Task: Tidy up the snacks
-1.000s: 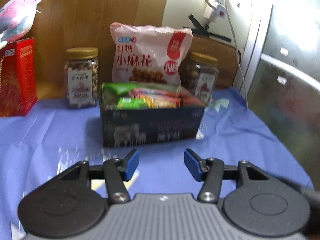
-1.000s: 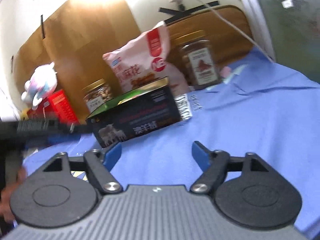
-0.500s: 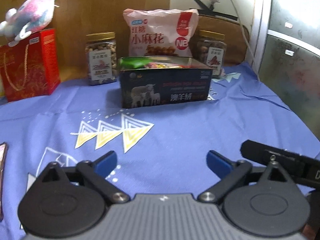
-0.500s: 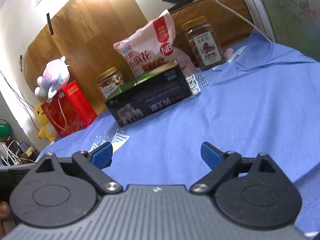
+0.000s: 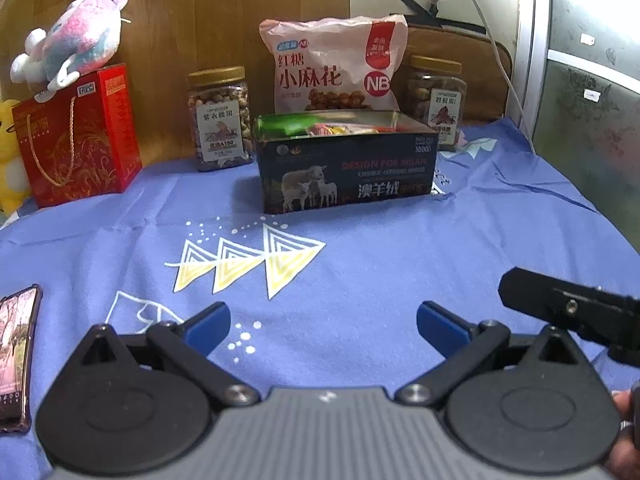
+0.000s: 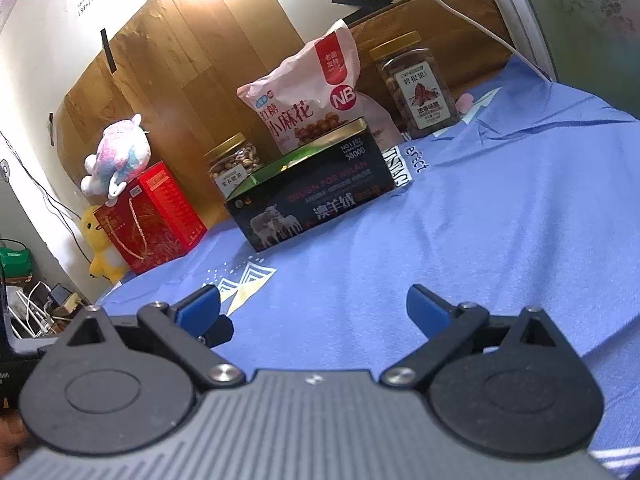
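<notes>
A dark open-topped box with a sheep picture (image 5: 346,168) (image 6: 316,204) stands on the blue cloth, with several snack packets (image 5: 316,126) inside it. Behind it a pink snack bag (image 5: 332,68) leans on the wall between two gold-lidded nut jars (image 5: 220,116) (image 5: 436,100). My left gripper (image 5: 322,322) hangs open over bare cloth well in front of the box, empty. My right gripper (image 6: 314,308) is also back from the box; its jaws are opening and nothing is between them. Part of that right tool (image 5: 568,312) shows at the left wrist view's right edge.
A red gift box (image 5: 76,136) with a pink plush toy (image 5: 76,40) on top stands at the back left, beside a yellow plush (image 6: 100,248). A phone (image 5: 16,356) lies at the cloth's left edge. A white cable (image 5: 500,48) hangs at the back right.
Both grippers have drawn back from the box, which now looks smaller and farther off. Their jaws have spread wider. The left gripper's view now takes in the phone and the cloth's triangle print.
</notes>
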Demonstrator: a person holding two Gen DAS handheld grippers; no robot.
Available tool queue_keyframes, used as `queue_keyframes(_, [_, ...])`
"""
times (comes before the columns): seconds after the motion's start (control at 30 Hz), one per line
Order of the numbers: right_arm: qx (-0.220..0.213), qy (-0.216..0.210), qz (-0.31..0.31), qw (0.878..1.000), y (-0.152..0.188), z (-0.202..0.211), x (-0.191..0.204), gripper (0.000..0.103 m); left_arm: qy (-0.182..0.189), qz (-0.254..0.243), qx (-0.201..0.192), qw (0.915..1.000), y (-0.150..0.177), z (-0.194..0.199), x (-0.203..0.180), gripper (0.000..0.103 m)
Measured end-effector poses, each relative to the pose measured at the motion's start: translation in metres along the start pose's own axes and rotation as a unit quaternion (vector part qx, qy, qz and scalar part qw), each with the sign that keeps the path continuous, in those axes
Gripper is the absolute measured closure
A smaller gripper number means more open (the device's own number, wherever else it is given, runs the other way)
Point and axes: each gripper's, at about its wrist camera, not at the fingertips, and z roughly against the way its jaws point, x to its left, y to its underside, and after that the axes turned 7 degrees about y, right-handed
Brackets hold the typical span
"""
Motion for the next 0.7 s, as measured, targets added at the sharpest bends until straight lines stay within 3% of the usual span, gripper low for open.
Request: queue_keyframes(0.7, [-0.009, -0.003, -0.008, 1.0, 0.0002, 0.0065, -0.0022, 0.002, -0.023, -0.025, -0.028, 0.999, -0.0008, 0.0109, -0.0076, 0.0])
